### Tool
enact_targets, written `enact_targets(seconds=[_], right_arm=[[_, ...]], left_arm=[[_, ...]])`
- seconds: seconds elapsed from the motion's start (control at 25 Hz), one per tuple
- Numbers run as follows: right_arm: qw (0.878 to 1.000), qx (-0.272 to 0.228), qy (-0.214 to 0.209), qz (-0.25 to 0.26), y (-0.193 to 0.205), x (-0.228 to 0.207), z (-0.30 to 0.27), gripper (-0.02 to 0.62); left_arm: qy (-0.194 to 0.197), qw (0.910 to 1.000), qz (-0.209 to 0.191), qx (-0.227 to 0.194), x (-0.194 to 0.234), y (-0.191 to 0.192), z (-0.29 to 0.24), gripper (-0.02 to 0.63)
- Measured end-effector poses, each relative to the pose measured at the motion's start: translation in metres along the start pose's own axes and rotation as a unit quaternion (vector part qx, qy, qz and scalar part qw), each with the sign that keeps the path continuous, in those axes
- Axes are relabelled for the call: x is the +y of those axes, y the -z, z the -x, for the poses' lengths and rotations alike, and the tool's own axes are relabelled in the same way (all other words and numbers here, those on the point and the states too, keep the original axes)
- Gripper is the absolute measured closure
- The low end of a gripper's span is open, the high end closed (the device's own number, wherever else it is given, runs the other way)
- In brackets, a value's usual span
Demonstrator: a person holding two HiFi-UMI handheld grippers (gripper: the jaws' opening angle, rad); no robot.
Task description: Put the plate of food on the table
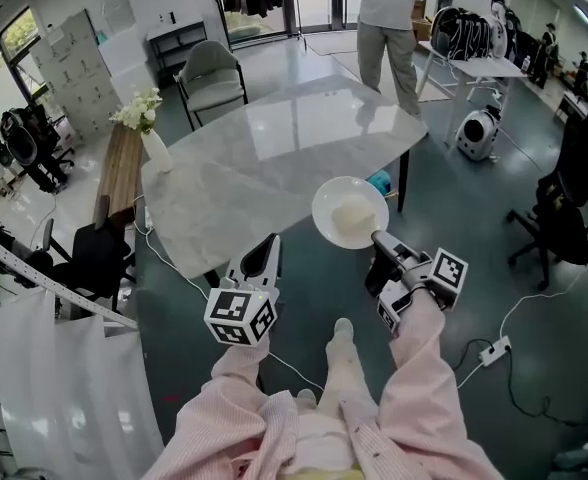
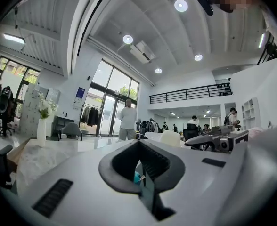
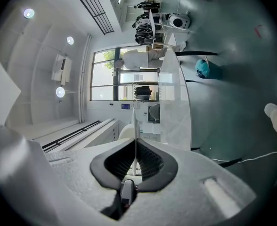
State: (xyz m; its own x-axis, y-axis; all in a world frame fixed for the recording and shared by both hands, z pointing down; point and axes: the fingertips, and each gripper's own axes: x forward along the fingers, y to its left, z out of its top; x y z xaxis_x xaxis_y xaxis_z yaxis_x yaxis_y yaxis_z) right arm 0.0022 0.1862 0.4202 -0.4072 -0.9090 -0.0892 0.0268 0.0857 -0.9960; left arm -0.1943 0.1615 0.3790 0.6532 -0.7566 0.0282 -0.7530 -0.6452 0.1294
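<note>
A white plate (image 1: 326, 200) with a pale mound of food (image 1: 354, 216) hangs in the air just off the near right edge of the grey marble table (image 1: 264, 158). My right gripper (image 1: 379, 236) is shut on its near rim. In the right gripper view the plate (image 3: 135, 126) is a thin edge-on line pinched between the pads of that gripper (image 3: 135, 142). My left gripper (image 1: 270, 243) hovers at the table's front edge, shut and holding nothing. The left gripper view looks across the table (image 2: 58, 149) past its own closed tips (image 2: 140, 144) to the plate (image 2: 169, 138).
A white vase of flowers (image 1: 154, 148) stands at the table's left end, with a grey chair (image 1: 212, 76) beyond. A person (image 1: 386, 18) stands at the far side. A teal object (image 1: 378, 181) lies under the table. A black office chair (image 1: 574, 198) and a power strip (image 1: 494, 349) are on the right.
</note>
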Motion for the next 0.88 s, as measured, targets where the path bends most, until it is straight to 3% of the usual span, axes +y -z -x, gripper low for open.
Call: enact_targets(seconds=[0.88], right_arm=[[0.998, 0.056, -0.003, 0.001, -0.205, -0.027, -0.162, 0.581]], left_arm=[[-0.03, 0.9993, 0.021, -0.005, 0.048, -0.011, -0.27, 0.614]])
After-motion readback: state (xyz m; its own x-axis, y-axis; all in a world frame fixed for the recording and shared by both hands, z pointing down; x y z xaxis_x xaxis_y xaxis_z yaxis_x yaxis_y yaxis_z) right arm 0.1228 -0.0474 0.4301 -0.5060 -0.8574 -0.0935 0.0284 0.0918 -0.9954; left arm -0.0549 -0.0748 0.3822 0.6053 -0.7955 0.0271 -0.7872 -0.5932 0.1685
